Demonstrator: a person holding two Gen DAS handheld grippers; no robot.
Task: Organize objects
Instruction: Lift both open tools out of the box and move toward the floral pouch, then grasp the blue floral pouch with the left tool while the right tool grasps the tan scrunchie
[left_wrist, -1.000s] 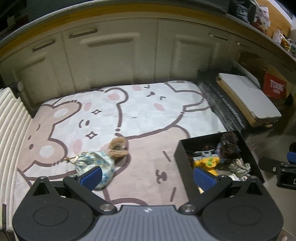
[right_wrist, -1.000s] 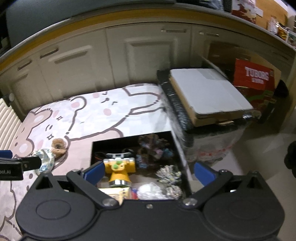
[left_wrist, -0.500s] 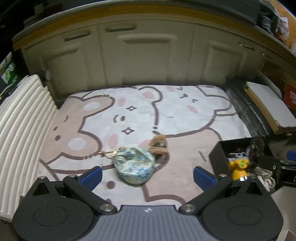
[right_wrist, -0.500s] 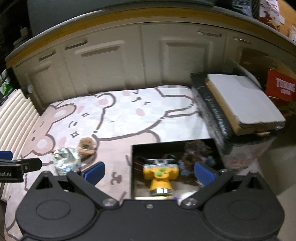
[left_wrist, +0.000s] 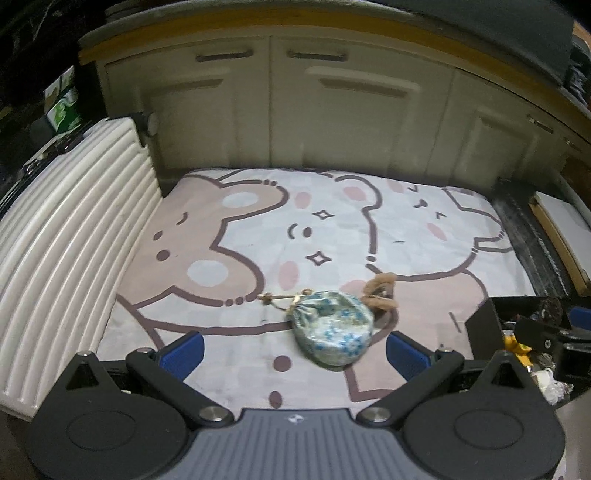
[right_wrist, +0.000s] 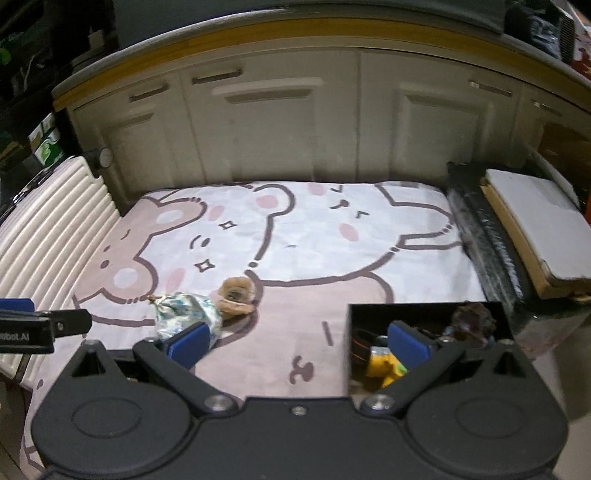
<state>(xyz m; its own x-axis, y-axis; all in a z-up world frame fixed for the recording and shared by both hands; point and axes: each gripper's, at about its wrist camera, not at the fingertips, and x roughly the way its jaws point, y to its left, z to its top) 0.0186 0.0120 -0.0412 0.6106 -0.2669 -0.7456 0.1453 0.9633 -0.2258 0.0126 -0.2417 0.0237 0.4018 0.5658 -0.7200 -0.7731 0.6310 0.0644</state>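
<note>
A blue-and-white floral drawstring pouch (left_wrist: 332, 330) lies on the bear-print mat (left_wrist: 332, 221), with a small brown plush toy (left_wrist: 380, 291) touching its far right side. My left gripper (left_wrist: 293, 354) is open and empty, just short of the pouch. In the right wrist view the pouch (right_wrist: 186, 314) and the plush toy (right_wrist: 236, 293) lie at left. My right gripper (right_wrist: 297, 345) is open and empty above the mat, beside the black box (right_wrist: 421, 310), which holds a yellow toy (right_wrist: 384, 367) and other items.
A white ribbed case (left_wrist: 55, 236) lies along the mat's left edge. Cream cabinet doors (left_wrist: 332, 110) stand behind the mat. A wrapped black bundle with a flat white-topped board (right_wrist: 532, 225) lies at the right. The black box (left_wrist: 491, 325) shows at the left view's right edge.
Both grippers have swung left. The pouch now sits between the left gripper's fingers in view, and the black box has shifted to the right in both views. Both stay open.
</note>
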